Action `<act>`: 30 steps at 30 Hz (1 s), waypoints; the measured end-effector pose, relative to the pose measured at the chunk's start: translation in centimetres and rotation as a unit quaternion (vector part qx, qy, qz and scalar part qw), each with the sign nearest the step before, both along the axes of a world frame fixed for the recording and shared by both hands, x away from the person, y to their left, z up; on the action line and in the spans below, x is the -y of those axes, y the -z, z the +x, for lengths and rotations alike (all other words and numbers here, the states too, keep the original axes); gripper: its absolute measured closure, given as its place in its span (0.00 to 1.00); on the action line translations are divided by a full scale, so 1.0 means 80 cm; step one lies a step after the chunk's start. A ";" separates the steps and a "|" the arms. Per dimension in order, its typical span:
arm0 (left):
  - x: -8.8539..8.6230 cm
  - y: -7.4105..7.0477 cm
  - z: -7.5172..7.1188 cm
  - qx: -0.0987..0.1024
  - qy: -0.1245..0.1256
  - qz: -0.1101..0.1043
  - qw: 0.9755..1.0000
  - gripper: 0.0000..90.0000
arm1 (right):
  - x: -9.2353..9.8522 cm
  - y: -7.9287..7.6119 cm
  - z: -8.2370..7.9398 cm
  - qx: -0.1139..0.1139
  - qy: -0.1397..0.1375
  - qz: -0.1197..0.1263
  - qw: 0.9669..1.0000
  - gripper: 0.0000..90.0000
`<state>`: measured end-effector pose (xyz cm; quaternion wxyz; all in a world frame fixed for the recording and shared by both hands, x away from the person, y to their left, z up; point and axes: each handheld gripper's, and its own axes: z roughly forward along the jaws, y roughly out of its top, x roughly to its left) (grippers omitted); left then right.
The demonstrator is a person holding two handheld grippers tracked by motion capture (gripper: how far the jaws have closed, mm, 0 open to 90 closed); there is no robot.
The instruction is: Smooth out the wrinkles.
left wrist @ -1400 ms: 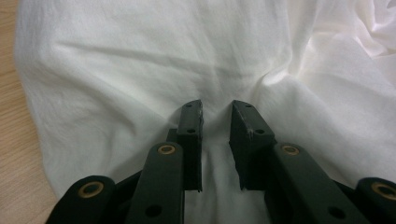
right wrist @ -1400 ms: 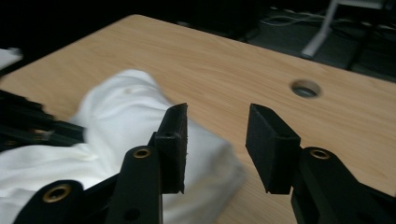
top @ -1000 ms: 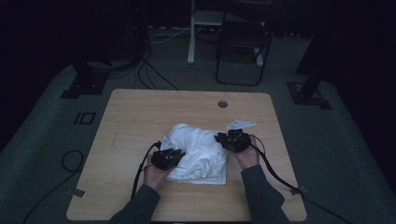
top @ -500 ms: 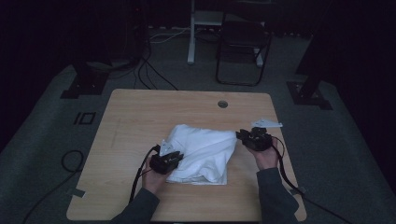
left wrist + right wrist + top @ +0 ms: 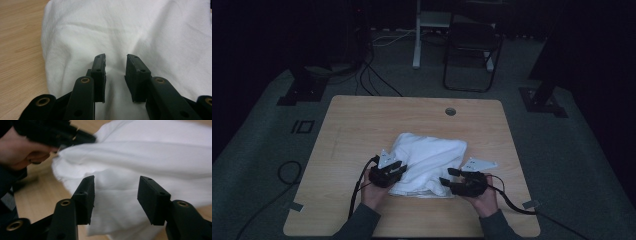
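White cloth [image 5: 428,161] lies bunched and half folded near the middle of the worktop [image 5: 362,125], toward our side, and the work in hand looks like folding or gathering it. Our left claw [image 5: 399,170] rests on the cloth's near-left edge; in the left gripper view its jaws stand a little apart with a ridge of fabric [image 5: 116,67] rising between them, and we cannot tell whether the pads [image 5: 98,67] truly press on it or merely straddle it. Our right claw [image 5: 448,178] sits at the near-right corner of the pile, its jaws having just been opening; in the right gripper view they stand wide with the folded edge of the cloth [image 5: 117,195] ahead of and between them, not pinched. To do this step well, we judge that the right claw should go in low, close to the worktop, so that it takes all the layers of that corner rather than just the top one, and should close only once the fabric sits well between the pads [image 5: 86,192]. The left claw should hold its place as an anchor so the pile does not slide. Both grips should match in height, or the fold will probably come out skewed.
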<state>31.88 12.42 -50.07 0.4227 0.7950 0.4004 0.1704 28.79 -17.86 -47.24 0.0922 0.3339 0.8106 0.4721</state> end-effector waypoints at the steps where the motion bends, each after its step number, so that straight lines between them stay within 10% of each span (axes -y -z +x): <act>1: 0.000 0.000 0.000 0.000 0.000 0.001 1.000 0.77 | -0.005 0.003 -0.001 -0.003 -0.006 -0.004 1.000 0.51; 4: 0.000 0.000 -0.001 0.001 -0.002 0.000 1.000 0.77 | -0.015 0.011 -0.001 -0.009 -0.018 -0.019 1.000 0.54; 7: -0.001 -0.001 -0.001 0.001 -0.002 -0.001 1.000 0.77 | -0.015 0.021 -0.001 -0.019 -0.026 -0.049 0.998 0.89; 10: -0.003 -0.001 -0.001 0.001 -0.002 0.000 1.000 0.76 | -0.003 0.023 -0.006 -0.022 -0.024 -0.063 0.997 0.98; 19: -0.003 -0.008 -0.006 0.006 0.005 -0.008 1.000 0.73 | 0.064 0.013 -0.039 -0.034 -0.006 -0.052 0.998 0.94; 24: -0.011 -0.027 -0.016 0.027 0.008 -0.032 0.999 0.72 | 0.066 0.003 -0.034 -0.011 0.017 -0.029 0.999 0.64; 30: -0.016 -0.025 -0.016 0.022 0.005 -0.033 0.999 0.71 | 0.041 -0.016 -0.013 0.023 0.041 0.015 0.999 0.56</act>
